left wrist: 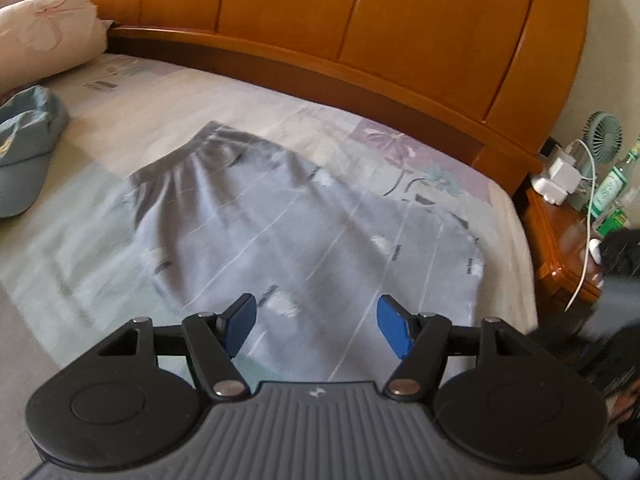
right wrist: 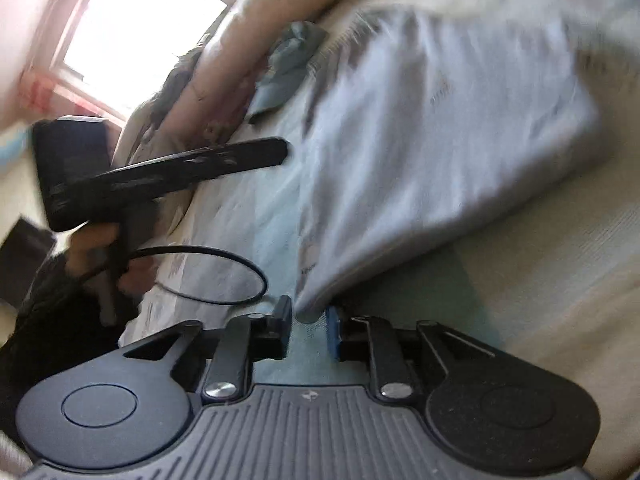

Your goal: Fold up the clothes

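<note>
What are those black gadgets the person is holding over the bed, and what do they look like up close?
They are handheld grippers. The left gripper and right gripper look alike: a ribbed dark grey body with a small white logo, two round black discs at the sides, black linkage arms with silver rivets, and blue pads on the fingers. A thin black cable loops near the left one's handle. The person wears a dark sleeve.

A blue cap (left wrist: 24, 148) lay at nine o'clock, a floral pillow (left wrist: 48, 36) at ten, and a green fan (left wrist: 605, 136) and bottle (left wrist: 614, 186) at three.
</note>
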`<state>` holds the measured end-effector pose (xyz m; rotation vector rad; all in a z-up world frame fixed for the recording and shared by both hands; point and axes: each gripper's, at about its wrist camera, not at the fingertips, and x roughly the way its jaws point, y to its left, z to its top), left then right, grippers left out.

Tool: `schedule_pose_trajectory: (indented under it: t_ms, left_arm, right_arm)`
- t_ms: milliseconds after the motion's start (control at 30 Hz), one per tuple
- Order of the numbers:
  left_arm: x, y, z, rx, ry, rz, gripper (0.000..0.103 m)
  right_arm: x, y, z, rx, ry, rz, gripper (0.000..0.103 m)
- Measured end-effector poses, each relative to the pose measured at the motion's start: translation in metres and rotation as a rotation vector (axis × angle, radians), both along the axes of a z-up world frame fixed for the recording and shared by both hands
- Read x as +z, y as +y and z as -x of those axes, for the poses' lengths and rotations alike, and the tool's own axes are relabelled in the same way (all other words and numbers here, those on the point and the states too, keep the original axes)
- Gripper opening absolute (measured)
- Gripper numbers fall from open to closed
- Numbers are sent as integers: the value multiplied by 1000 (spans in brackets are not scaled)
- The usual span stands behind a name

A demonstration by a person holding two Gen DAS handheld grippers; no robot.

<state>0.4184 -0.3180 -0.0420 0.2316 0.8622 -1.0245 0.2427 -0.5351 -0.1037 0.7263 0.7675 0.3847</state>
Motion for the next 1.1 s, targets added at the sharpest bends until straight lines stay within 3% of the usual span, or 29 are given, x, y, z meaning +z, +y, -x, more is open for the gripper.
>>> schedule_pose_trajectory:
  t_ms: [100,233,400,633,700,733,767,800,933,1100]
  left_arm:
    - [-6,-11,4,-26,15,11,67]
    - [-28,-27,11,-51,41,-71,67]
    - [-34,-26,25,-63,-9,-102,73]
    - [-33,-25,28,-37,-10,-109,73]
    - [-34,-25,28,-36,-16,-102,73]
    - [-34,-25,29,-35,-17,-98,74]
    - [-34,-25,29,-33,-18,-95,74]
    - [-34,-25,29,-30,-18,-94,74]
    - [-31,-27,31,-28,-22,-113,74]
    - [-20,-23,31,-44,-19,-120,74]
  right_arm:
    - [26,-26,16,-101,-107,74,41]
    - [36,-57,16,-325,-150,235,41]
    - [24,-78,-13,-462,-134,363,32]
    - [-5,-74,-61,-407,-67,429,32]
    - [-3,-57,-66,-363,-65,534,32]
    - [-3,-50,-66,-337,-70,564,26]
    - [-3,-43,-66,-309,-76,590,11]
    - [-1,-38,-64,-287,-85,597,8]
    - [21,-46,-46,-398,-167,670,7]
    - [20,-87,-38,-513,-76,581,11]
